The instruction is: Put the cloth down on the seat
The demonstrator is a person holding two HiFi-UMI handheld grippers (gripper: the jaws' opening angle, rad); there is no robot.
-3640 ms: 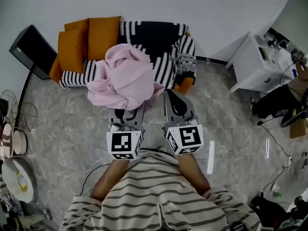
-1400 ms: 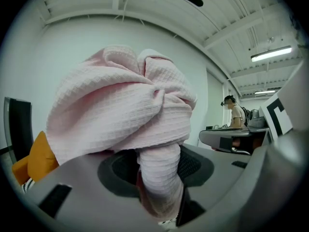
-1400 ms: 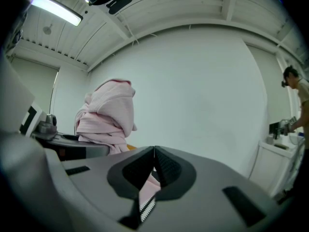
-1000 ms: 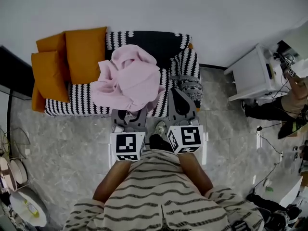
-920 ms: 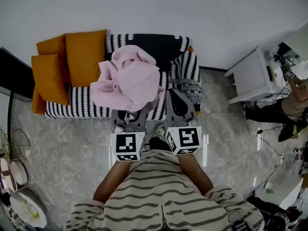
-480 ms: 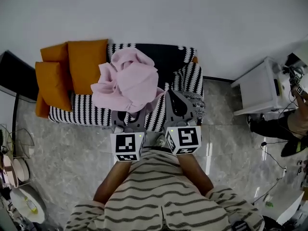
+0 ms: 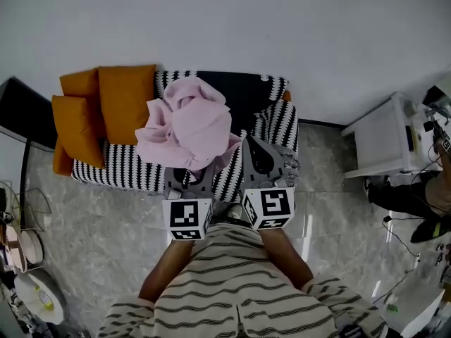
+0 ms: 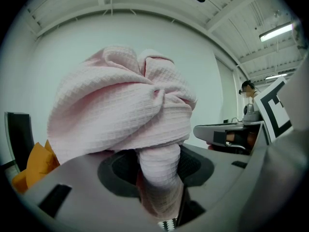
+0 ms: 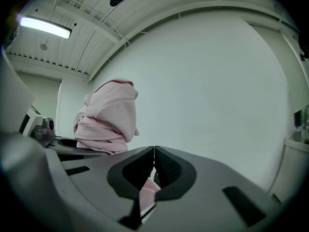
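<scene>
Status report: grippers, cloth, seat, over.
Left gripper shut on pink cloth. Right gripper shut on its edge. Cloth over sofa seat; orange cushions at left.

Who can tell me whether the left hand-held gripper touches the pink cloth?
Touching. The left gripper view shows the left hand-held gripper clamped on the pink cloth.

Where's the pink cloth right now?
Head view, centre-left: pink cloth bunched in the left tongs, seen against the striped sofa, just right of the orange cushions.
</scene>
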